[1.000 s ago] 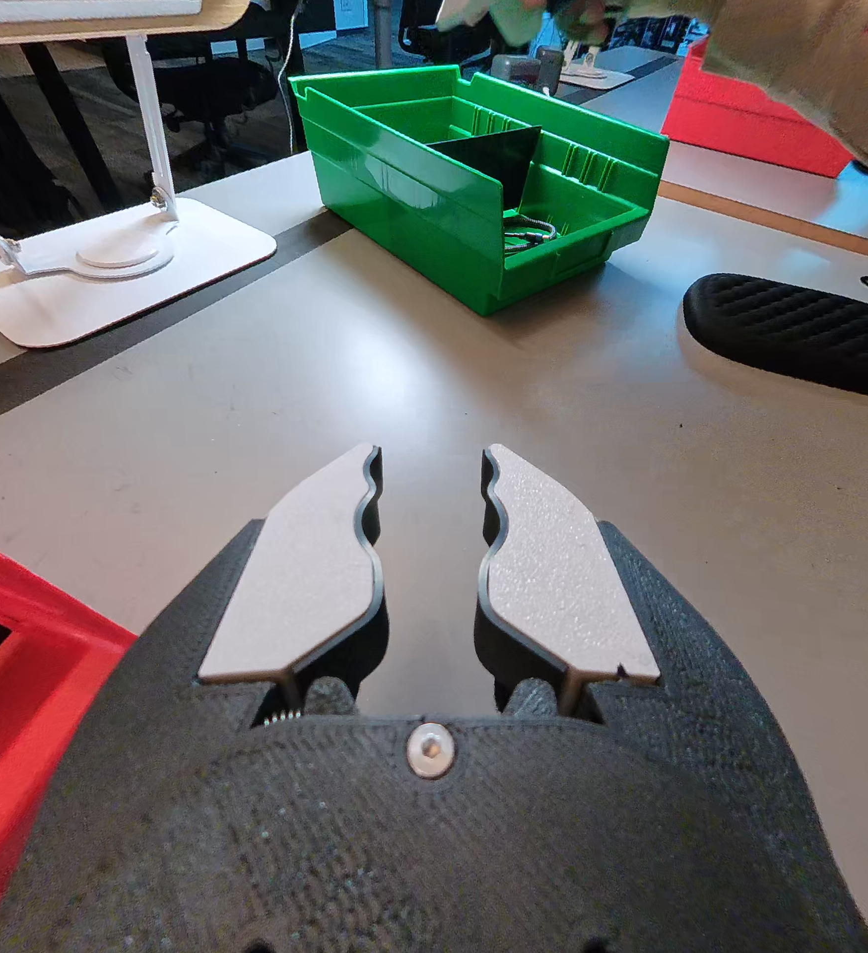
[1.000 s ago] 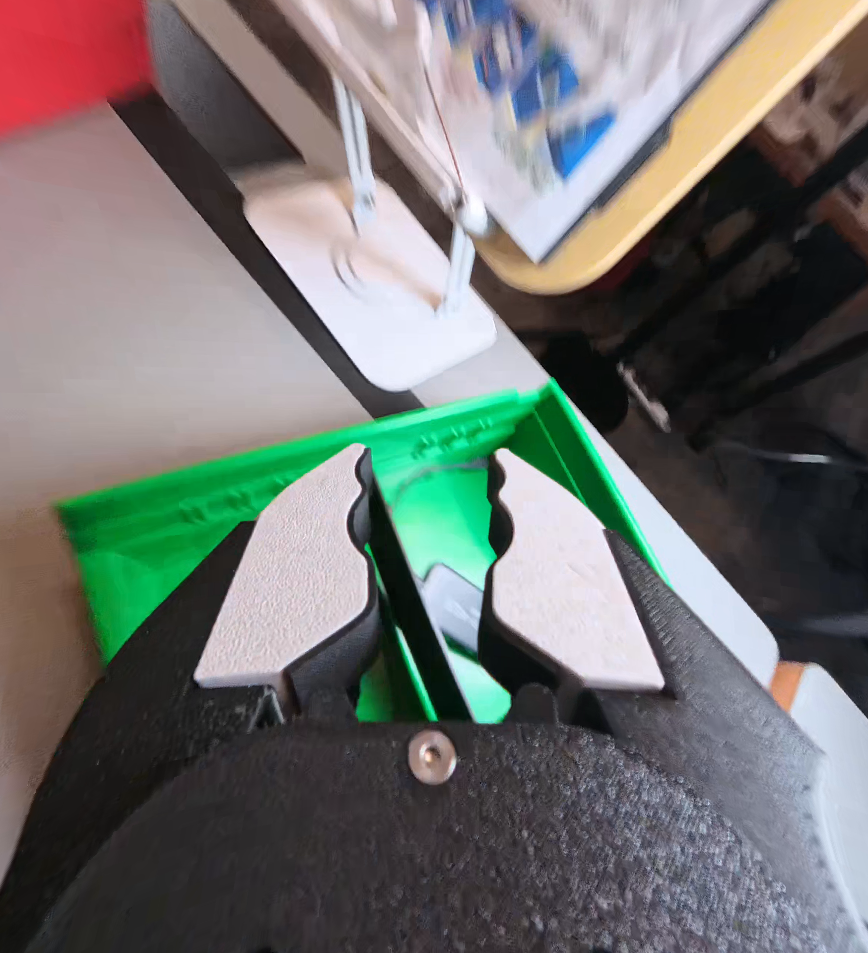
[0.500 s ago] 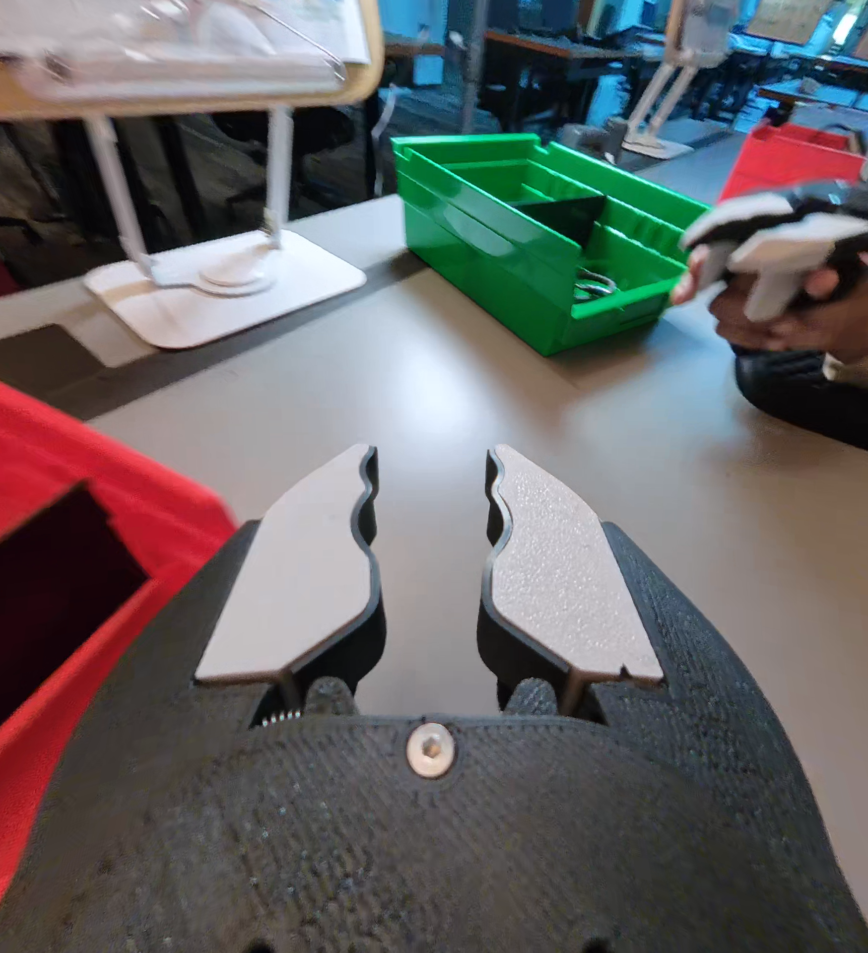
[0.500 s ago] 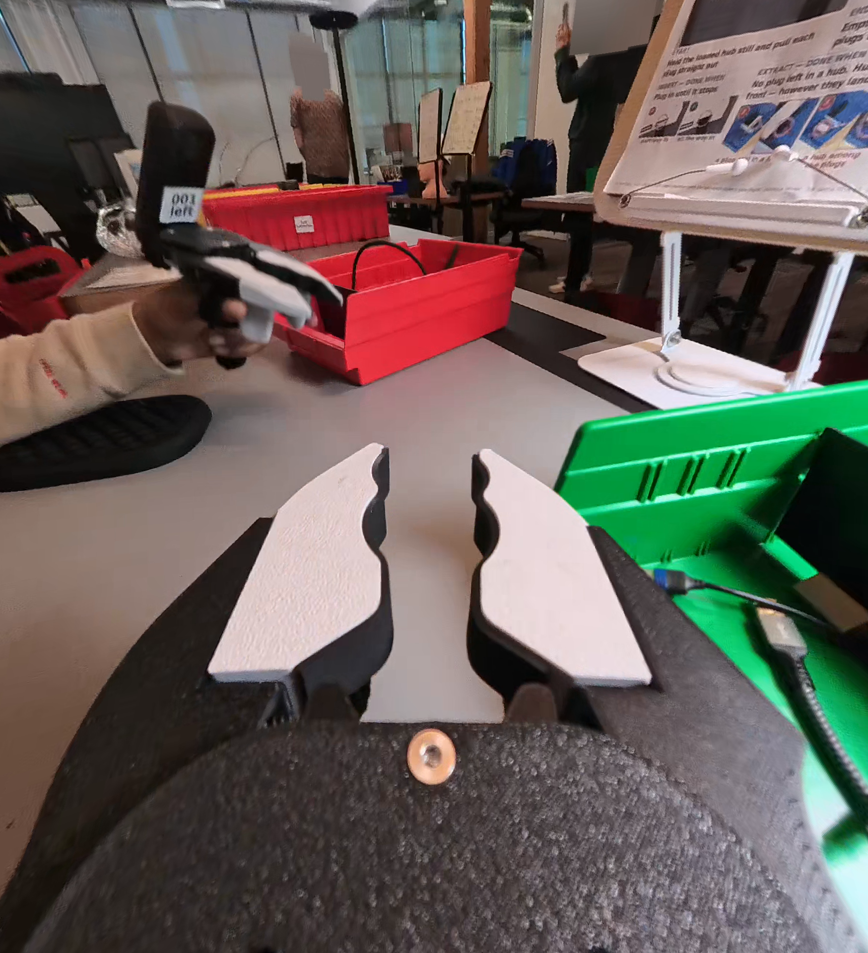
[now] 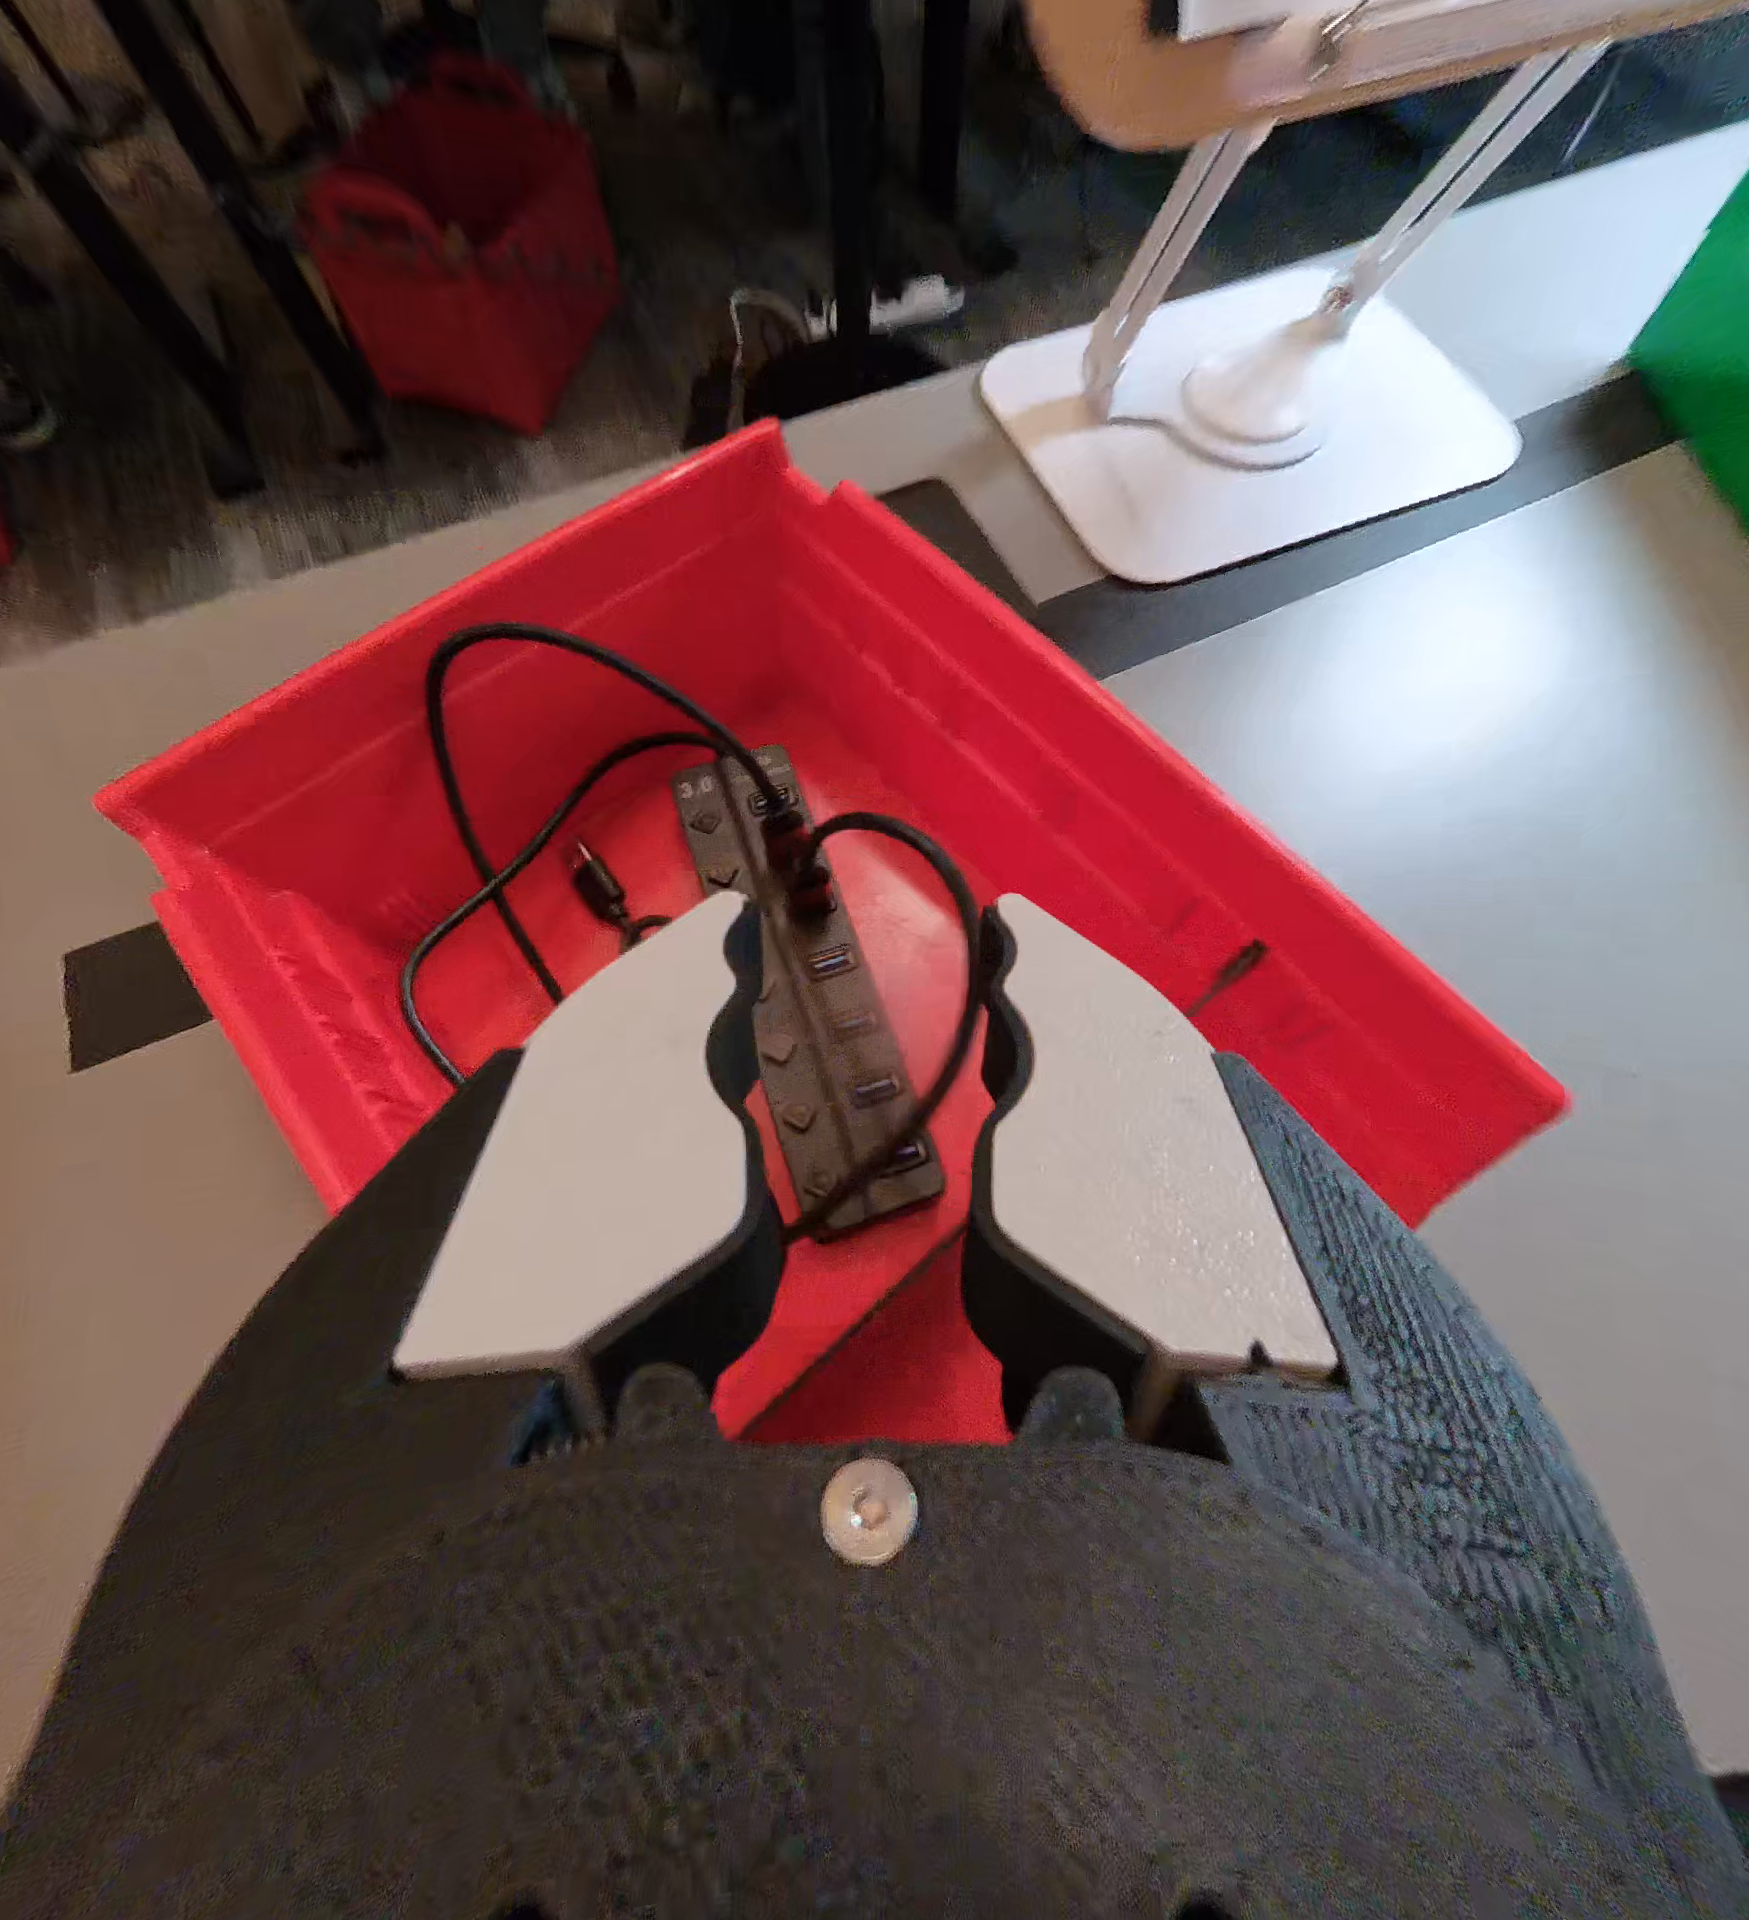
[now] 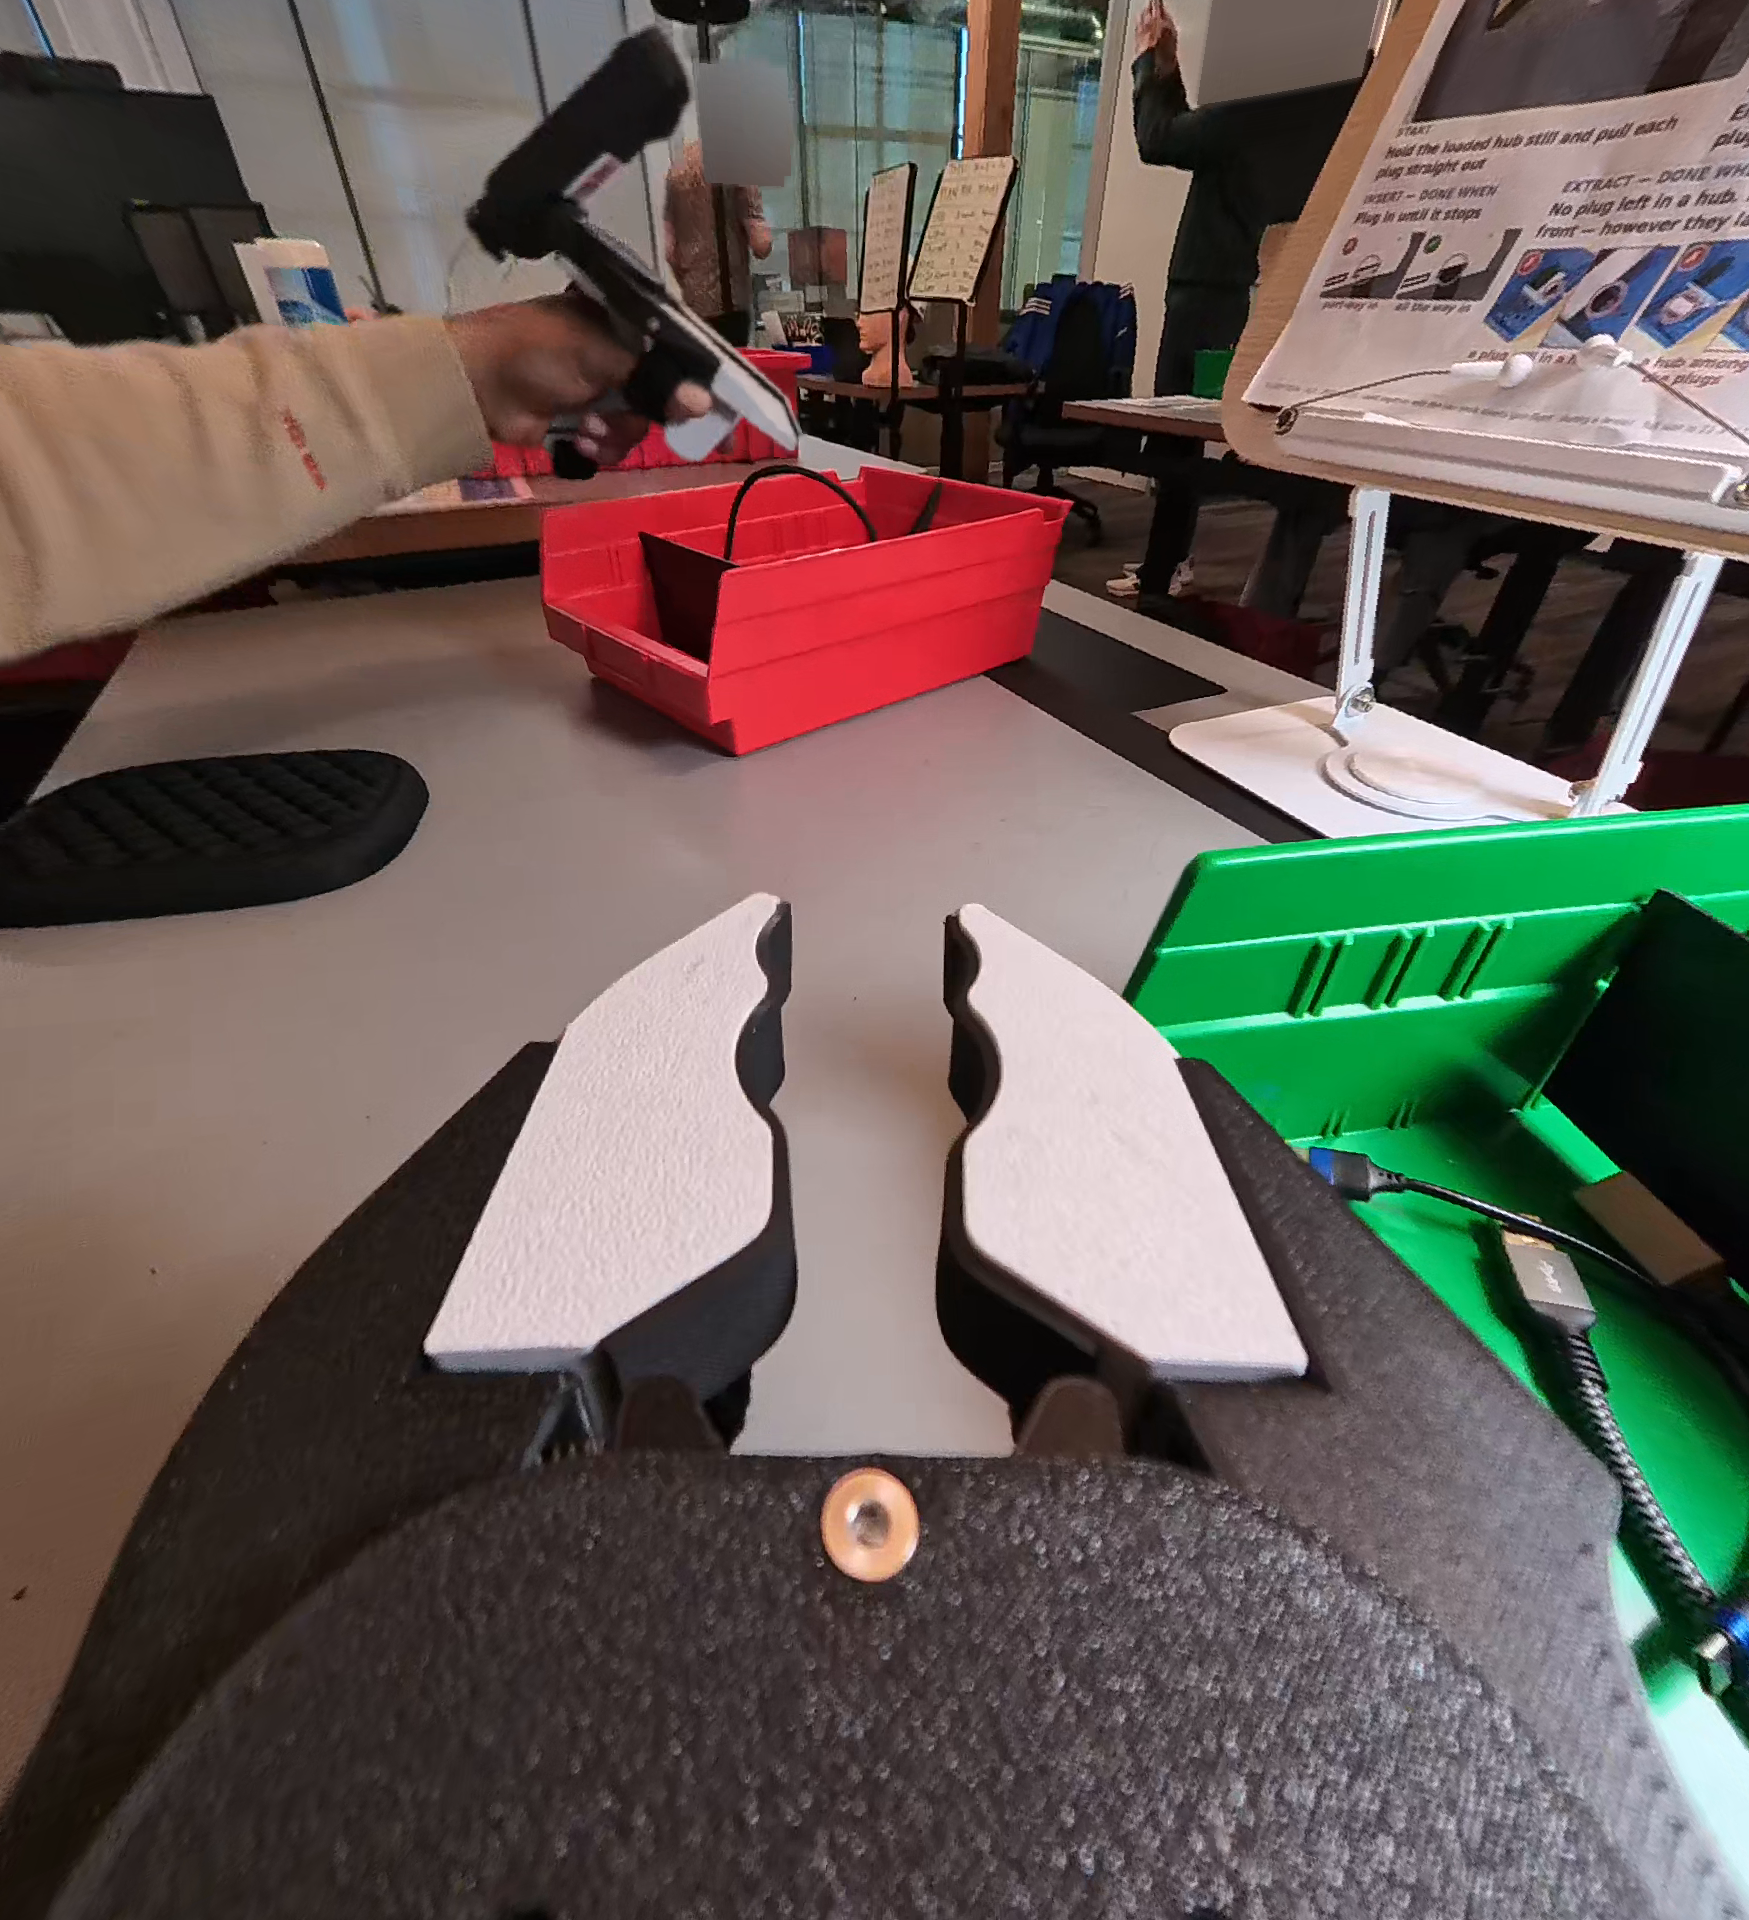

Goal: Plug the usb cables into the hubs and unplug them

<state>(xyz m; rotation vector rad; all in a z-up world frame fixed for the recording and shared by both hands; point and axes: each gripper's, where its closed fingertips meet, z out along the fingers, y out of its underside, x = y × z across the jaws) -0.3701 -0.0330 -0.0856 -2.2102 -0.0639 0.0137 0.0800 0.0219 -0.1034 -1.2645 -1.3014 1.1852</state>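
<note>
From the left wrist view, the left tool hung over the red bin on the grey worktop, its jaws spread wide and gripping nothing. Seen between the fingers, a black USB hub lay on the bin floor with black cables plugged into its far ports and looping about it. A white stand base sat beyond the bin.

From the right wrist view, the right tool was low over the worktop, jaws parted and empty, just beside the green bin. Braided cables lay in that bin. A black pad rested to the left.
</note>
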